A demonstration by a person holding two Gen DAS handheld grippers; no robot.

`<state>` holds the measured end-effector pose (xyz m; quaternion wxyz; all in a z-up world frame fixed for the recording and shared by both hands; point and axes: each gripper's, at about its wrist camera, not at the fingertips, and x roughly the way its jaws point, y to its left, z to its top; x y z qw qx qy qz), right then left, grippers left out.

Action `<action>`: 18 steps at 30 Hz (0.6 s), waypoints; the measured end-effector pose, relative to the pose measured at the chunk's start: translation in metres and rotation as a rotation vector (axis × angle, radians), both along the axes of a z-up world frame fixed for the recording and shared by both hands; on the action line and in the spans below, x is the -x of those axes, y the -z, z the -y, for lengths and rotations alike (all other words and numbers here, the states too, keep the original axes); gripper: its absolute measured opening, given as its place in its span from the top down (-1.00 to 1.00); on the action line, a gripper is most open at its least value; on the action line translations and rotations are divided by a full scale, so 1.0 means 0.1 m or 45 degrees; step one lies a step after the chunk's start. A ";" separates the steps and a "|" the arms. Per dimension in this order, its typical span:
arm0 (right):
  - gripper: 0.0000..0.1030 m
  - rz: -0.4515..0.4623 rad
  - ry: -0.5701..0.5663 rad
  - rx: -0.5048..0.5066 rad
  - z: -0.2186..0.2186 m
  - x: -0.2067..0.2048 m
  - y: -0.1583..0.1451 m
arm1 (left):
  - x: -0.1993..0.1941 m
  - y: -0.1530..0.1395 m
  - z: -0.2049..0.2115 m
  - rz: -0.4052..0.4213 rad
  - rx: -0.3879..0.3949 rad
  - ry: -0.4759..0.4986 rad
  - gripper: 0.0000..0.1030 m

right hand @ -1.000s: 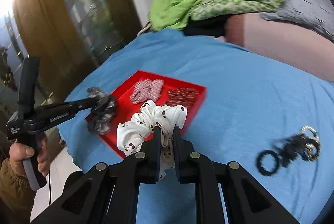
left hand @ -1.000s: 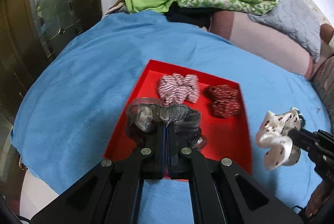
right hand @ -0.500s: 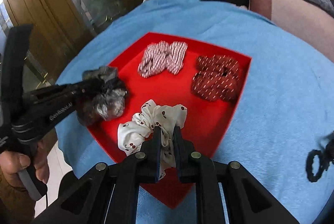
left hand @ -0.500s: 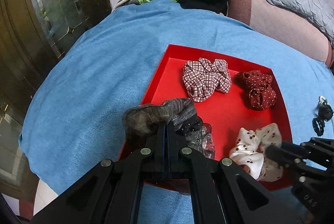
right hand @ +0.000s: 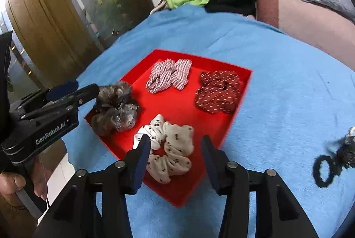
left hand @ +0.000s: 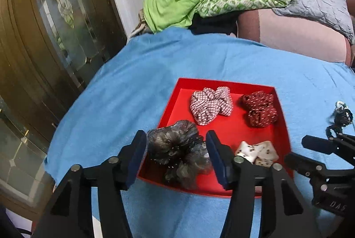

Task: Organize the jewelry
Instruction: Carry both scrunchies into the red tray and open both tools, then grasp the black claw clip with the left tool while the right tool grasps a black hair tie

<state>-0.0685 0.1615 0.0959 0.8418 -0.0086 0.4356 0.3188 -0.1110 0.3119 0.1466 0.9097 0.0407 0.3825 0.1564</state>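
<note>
Grey, gauzy fabric sits between the spread fingers of the left hand-held gripper [left hand: 176, 157]: the grey scrunchie [left hand: 179, 153] lies at the near left corner of the red tray [left hand: 175, 96], released, with neither finger pressing it. It looks very light and soft, a puffy ring that would flatten under any squeeze and spring back; the fabric may snag rather than slip. A pinch across one bunched side of the ring would likely hold it best.

Ahead of that gripper, in the far half of the tray, lie a checked scrunchie [left hand: 210, 106] and, to its right, a dark red dotted scrunchie [left hand: 259, 109], apart from each other.

Further right, the right hand-held gripper [right hand: 175, 156] is also open, its fingers standing either side of the white cherry-print scrunchie [right hand: 170, 149], which rests at the near edge of the tray. It is a closed loop with no real pointing direction; as it lies, its longer spread seems to run toward and away from the gripper.

Well off to the right of that gripper, on the blue cloth [right hand: 288, 93] of the surface, lies a blurred cluster of dark hair ties [right hand: 332, 160], probably as light but thinner and harder to pinch.
</note>
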 end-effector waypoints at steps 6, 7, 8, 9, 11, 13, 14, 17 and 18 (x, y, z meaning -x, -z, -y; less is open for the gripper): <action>-0.16 0.026 0.063 -0.005 0.38 0.10 -0.10 | 0.08 -0.15 0.31 0.006 -0.039 0.046 -0.16; -0.17 0.027 0.077 -0.004 0.46 0.12 -0.10 | 0.09 -0.17 0.38 0.005 -0.049 0.060 -0.17; -0.17 0.028 0.088 -0.002 0.53 0.14 -0.11 | 0.10 -0.19 0.44 0.005 -0.054 0.071 -0.17; -0.17 0.030 0.103 0.001 0.63 0.16 -0.10 | 0.11 -0.21 0.50 0.006 -0.058 0.082 -0.17; -0.18 0.034 0.135 0.012 0.81 0.18 -0.09 | 0.13 -0.24 0.65 0.008 -0.065 0.115 -0.20; -0.18 0.033 0.175 0.019 1.04 0.20 -0.07 | 0.13 -0.26 0.81 0.009 -0.071 0.153 -0.23; -0.18 0.032 0.195 0.022 1.15 0.21 -0.06 | 0.13 -0.27 0.88 0.008 -0.072 0.170 -0.23; -0.18 0.030 0.278 0.046 1.56 0.23 -0.01 | 0.11 -0.28 1.12 0.004 -0.056 0.238 -0.23; -0.18 0.028 0.305 0.054 1.69 0.23 0.00 | 0.10 -0.28 1.20 0.001 -0.047 0.260 -0.24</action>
